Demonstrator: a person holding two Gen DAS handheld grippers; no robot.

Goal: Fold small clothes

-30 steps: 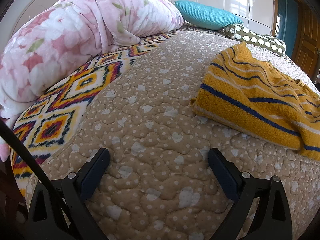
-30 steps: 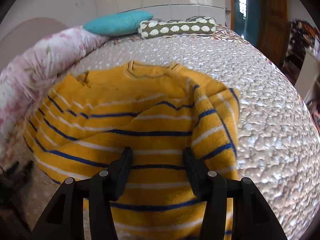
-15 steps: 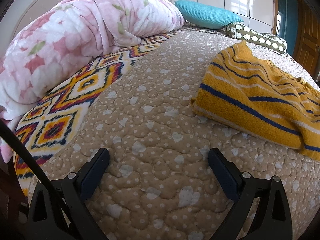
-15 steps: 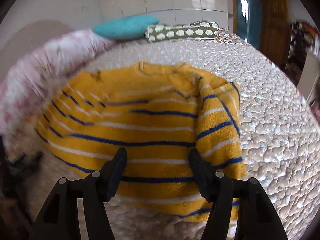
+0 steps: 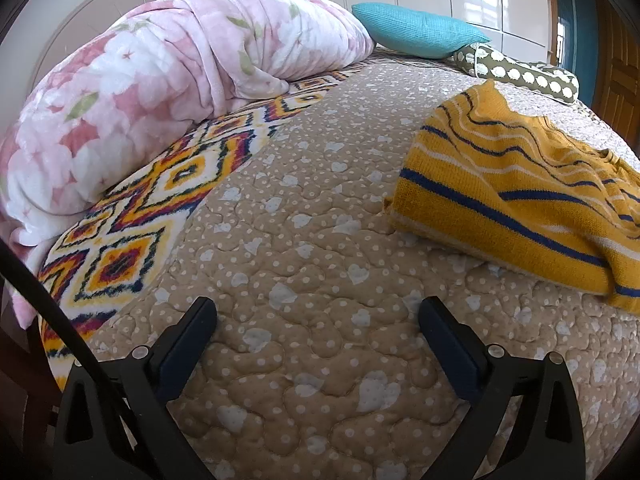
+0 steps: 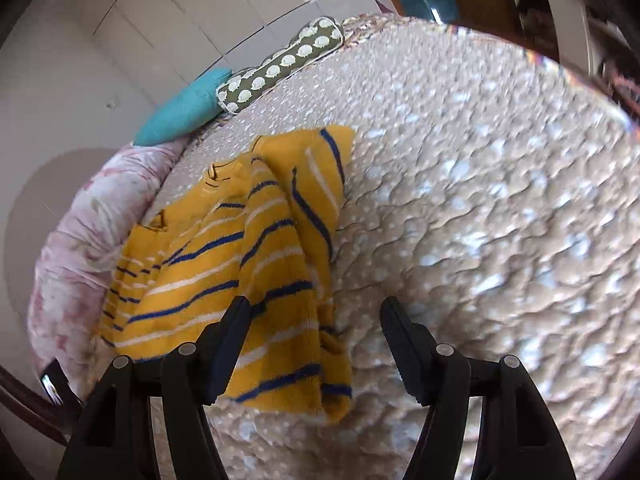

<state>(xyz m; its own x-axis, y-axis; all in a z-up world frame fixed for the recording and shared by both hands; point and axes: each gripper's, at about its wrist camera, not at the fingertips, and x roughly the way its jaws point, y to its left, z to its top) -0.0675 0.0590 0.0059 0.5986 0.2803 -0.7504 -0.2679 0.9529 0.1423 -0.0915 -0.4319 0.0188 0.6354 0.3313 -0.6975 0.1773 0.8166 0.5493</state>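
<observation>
A yellow knit sweater (image 5: 516, 196) with blue and white stripes lies partly folded on the beige quilted bed (image 5: 304, 240). In the left wrist view it is to the right, ahead of my left gripper (image 5: 316, 316), which is open and empty above the quilt. In the right wrist view the sweater (image 6: 248, 256) lies left of centre, one side folded over. My right gripper (image 6: 316, 316) is open and empty, just above the sweater's near right edge, tilted.
A pink floral blanket (image 5: 152, 92) is rolled along the left side on a patterned sheet (image 5: 132, 240). A teal pillow (image 5: 416, 30) and a green dotted bolster (image 5: 520, 74) lie at the far end. Wardrobe doors stand behind; a door is at right.
My right gripper has drawn back, swung right and tilted, and its jaws have widened; the sweater now sits to its left. The left gripper has barely moved.
</observation>
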